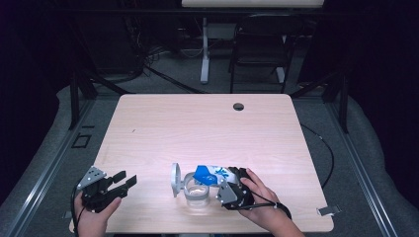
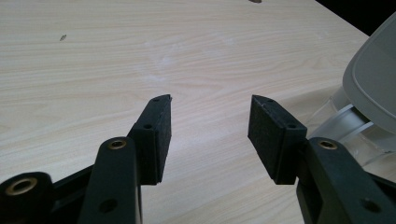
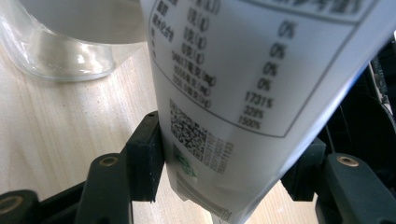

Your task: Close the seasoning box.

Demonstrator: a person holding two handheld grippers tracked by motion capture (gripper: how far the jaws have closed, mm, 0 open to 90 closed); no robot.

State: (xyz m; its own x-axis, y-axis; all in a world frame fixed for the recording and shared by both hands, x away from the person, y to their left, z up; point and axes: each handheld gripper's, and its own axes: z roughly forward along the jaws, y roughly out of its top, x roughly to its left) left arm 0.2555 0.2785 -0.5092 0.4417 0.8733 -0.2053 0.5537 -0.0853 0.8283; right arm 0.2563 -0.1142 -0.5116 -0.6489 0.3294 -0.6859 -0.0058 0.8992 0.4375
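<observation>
Your right gripper (image 1: 230, 183) sits at the table's (image 1: 207, 123) near edge, its jaws either side of the packet (image 1: 211, 174), which tips leftward over the jar (image 1: 197, 193). The jar's lid (image 1: 175, 179) stands up on its left. Your left gripper (image 1: 121, 183) is well apart, by the near left corner.

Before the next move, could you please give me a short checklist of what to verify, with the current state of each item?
1. Right gripper clamped on the packet: ok, both pads press its sides.
2. Packet tilted toward the jar: ok, its blue end is over the jar's mouth.
3. Jar lid out of the way: ok, it stands open at the jar's left.
4. Left gripper free: ok, open, nothing between the jaws.
5. Jar steadied: not ok, the left gripper is apart from it.
6. Packet opened: cannot tell.
</observation>
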